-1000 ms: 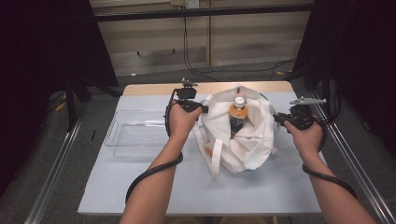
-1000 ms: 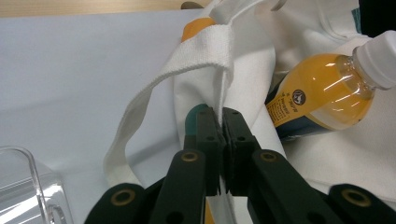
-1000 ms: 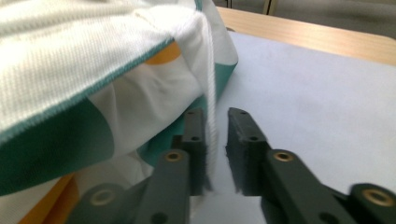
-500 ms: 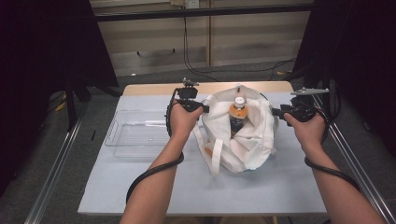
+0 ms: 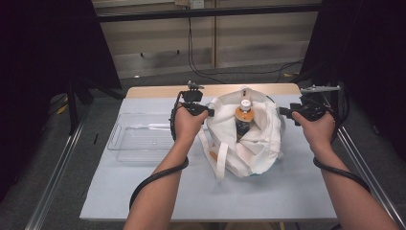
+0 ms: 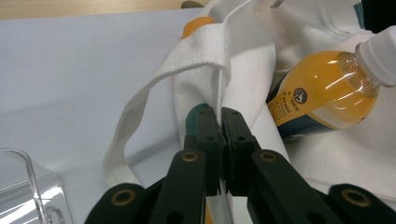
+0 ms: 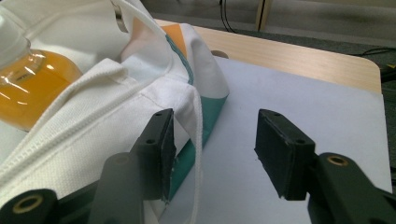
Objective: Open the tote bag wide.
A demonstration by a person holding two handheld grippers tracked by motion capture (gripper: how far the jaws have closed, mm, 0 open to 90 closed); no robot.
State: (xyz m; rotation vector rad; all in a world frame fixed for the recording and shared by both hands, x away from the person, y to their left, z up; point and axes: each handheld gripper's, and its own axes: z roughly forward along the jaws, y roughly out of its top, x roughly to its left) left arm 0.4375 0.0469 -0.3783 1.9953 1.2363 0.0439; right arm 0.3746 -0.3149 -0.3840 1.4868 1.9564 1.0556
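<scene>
The white tote bag [image 5: 246, 139] sits on the pale tabletop [image 5: 143, 191] a little right of centre, its mouth pulled wide, and an orange drink bottle [image 5: 243, 117] with a white cap stands inside it, leaning against the cloth. Your left claw [image 5: 208, 111] is clenched on the bag's left rim: in the left gripper view the pads [image 6: 208, 128] pinch a fold of white fabric tight between them, right where the webbing strap [image 6: 154, 93] loops away toward the tabletop. Your right claw [image 5: 283, 111] is released; its jaws have just been opening, and in the right gripper view they stand apart with the bag's teal-edged corner [image 7: 205, 116] lying just beside the left pad [image 7: 161, 149], which may be brushing the cloth, though the angle makes contact hard to judge. Nothing is pressed between those jaws. A clear plastic tray [image 5: 139, 139] rests on the tabletop to the left of the bag, just beyond your left forearm.
</scene>
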